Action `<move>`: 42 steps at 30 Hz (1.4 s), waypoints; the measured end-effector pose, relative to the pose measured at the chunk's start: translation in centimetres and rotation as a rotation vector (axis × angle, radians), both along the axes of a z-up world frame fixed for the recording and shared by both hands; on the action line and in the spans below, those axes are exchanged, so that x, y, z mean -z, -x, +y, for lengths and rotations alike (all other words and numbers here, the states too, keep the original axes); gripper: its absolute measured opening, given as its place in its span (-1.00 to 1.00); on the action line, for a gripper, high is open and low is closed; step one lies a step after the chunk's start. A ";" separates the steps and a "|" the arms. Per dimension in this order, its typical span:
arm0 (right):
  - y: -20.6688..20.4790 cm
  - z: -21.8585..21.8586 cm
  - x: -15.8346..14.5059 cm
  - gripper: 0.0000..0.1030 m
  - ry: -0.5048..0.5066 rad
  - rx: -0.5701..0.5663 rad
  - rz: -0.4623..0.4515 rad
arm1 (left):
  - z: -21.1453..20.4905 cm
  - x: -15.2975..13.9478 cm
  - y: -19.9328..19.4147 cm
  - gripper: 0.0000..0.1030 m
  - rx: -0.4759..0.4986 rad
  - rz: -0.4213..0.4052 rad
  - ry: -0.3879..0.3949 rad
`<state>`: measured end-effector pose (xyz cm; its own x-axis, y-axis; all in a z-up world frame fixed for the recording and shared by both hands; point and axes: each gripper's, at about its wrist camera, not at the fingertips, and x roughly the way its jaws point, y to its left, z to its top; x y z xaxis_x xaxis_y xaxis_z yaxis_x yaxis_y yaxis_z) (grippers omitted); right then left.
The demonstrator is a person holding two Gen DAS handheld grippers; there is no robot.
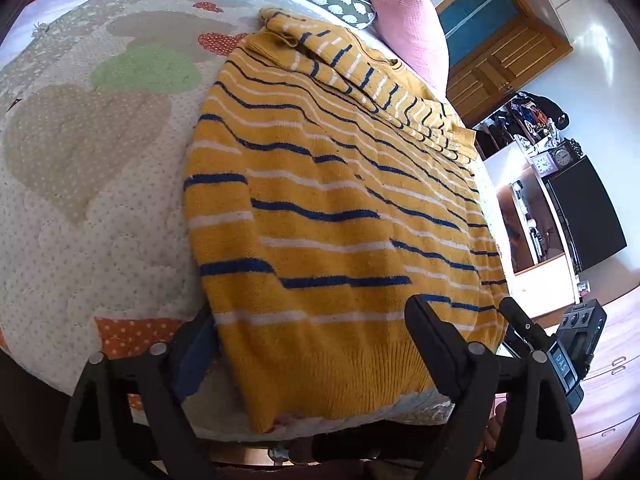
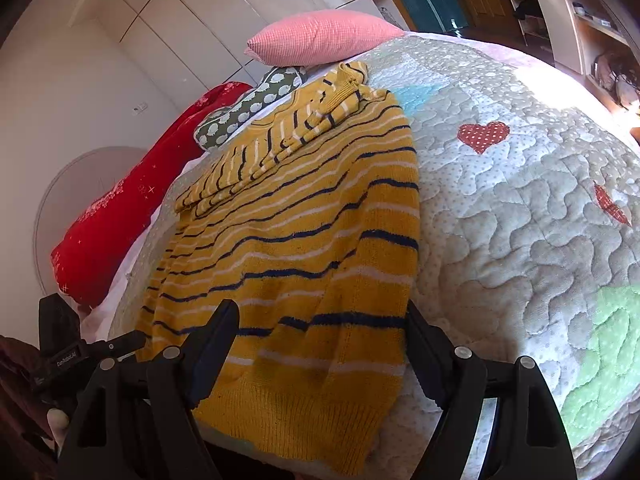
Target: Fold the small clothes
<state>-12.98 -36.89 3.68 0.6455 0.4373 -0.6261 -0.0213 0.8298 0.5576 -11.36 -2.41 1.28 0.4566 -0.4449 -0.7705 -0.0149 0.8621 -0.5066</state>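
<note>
A yellow knit sweater (image 1: 332, 208) with navy and white stripes lies flat on a quilted bed cover (image 1: 100, 168), its sleeves folded in across the chest. Its ribbed hem hangs toward the near bed edge. My left gripper (image 1: 316, 332) is open, its fingers straddling the hem's left part. My right gripper (image 2: 320, 328) is open too, its fingers either side of the hem's right part of the sweater (image 2: 304, 240). The right gripper's body shows at the right in the left wrist view (image 1: 560, 344); the left gripper's body shows at the left in the right wrist view (image 2: 76, 352).
A pink pillow (image 2: 320, 38), a green patterned cushion (image 2: 248, 108) and a red pillow (image 2: 132, 196) lie at the head of the bed. The quilt (image 2: 520, 200) spreads wide to the sweater's right. A wooden door (image 1: 504, 60), shelves and a dark screen (image 1: 588, 212) stand beyond the bed.
</note>
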 end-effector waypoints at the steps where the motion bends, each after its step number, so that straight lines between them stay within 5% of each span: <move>1: -0.3 0.6 0.0 0.61 0.015 -0.011 0.002 | -0.4 -0.1 0.0 0.73 0.002 -0.001 -0.025; 3: -0.7 1.8 -0.1 0.58 0.067 -0.033 0.003 | -0.9 -0.2 0.1 0.69 0.005 -0.006 -0.073; 5: -1.0 2.9 0.0 0.35 0.158 -0.017 0.019 | -1.1 -0.4 0.3 -0.05 -0.011 -0.008 -0.161; 6: -1.0 3.2 0.1 0.13 0.198 -0.004 0.025 | -0.8 -0.5 0.4 -0.66 -0.011 -0.003 -0.180; 7: -1.1 3.3 0.1 0.01 0.222 0.009 0.028 | -0.2 -0.5 0.4 -0.82 -0.001 0.010 -0.115; 9: -1.1 2.6 0.1 -0.52 0.190 0.009 0.038 | 1.0 -0.6 0.3 -0.82 -0.024 0.031 -0.051; 12: -1.3 0.6 0.2 -0.77 0.063 0.011 0.074 | 1.7 -1.2 0.7 -0.82 -0.036 0.028 -0.026; 23: 1.9 -0.3 -0.1 -0.81 -0.074 -0.003 0.096 | 1.9 -3.5 4.9 -0.84 -0.041 -0.037 -0.071; 35: 8.6 -0.5 0.1 -0.81 0.000 -0.075 0.104 | 2.9 -1.9 10.6 -0.84 -0.012 -0.013 -0.041; 42: 7.1 0.6 0.8 -0.80 0.031 -0.079 0.125 | 1.6 -1.5 10.4 -0.84 -0.006 -0.029 -0.100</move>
